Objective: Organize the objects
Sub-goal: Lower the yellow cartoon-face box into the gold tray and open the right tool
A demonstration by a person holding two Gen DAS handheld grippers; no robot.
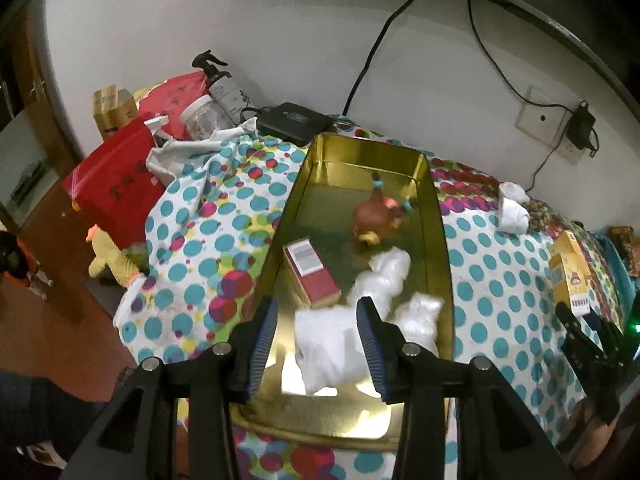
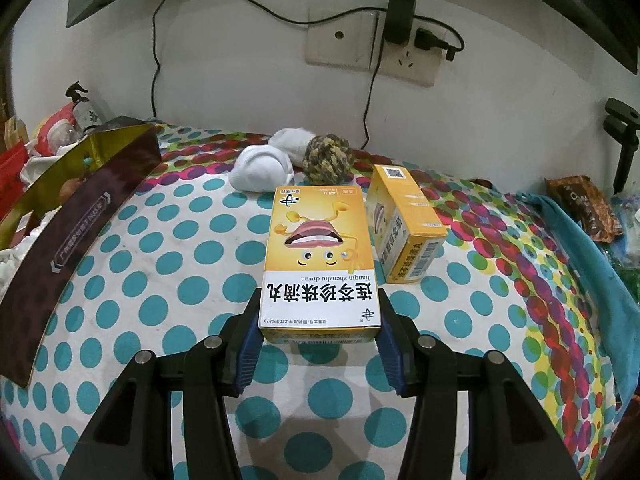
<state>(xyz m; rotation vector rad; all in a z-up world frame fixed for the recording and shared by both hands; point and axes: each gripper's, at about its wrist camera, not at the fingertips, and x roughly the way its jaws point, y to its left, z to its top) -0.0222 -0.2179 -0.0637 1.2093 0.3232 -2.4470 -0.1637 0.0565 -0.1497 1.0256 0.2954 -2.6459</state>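
A gold tin tray (image 1: pixel 436 216) lies on the dotted cloth and holds a red box (image 1: pixel 312 276), a brown toy (image 1: pixel 376 216) and white socks (image 1: pixel 384 276). My left gripper (image 1: pixel 316 344) hangs open above the tray's near end, over a white sock (image 1: pixel 328 344). My right gripper (image 2: pixel 318 344) is shut on a yellow medicine box (image 2: pixel 318 256), just above the cloth. A second yellow box (image 2: pixel 406 224) lies to its right. The tray's dark outer wall (image 2: pixel 80 240) shows at the left.
White socks (image 2: pixel 264 168) and a knitted ball (image 2: pixel 326 158) lie near the wall. A black device (image 1: pixel 294 122), bottles and red bags (image 1: pixel 116 184) crowd the far left. Cables hang from a wall socket (image 2: pixel 372 52). A blue cloth (image 2: pixel 576 240) covers the right edge.
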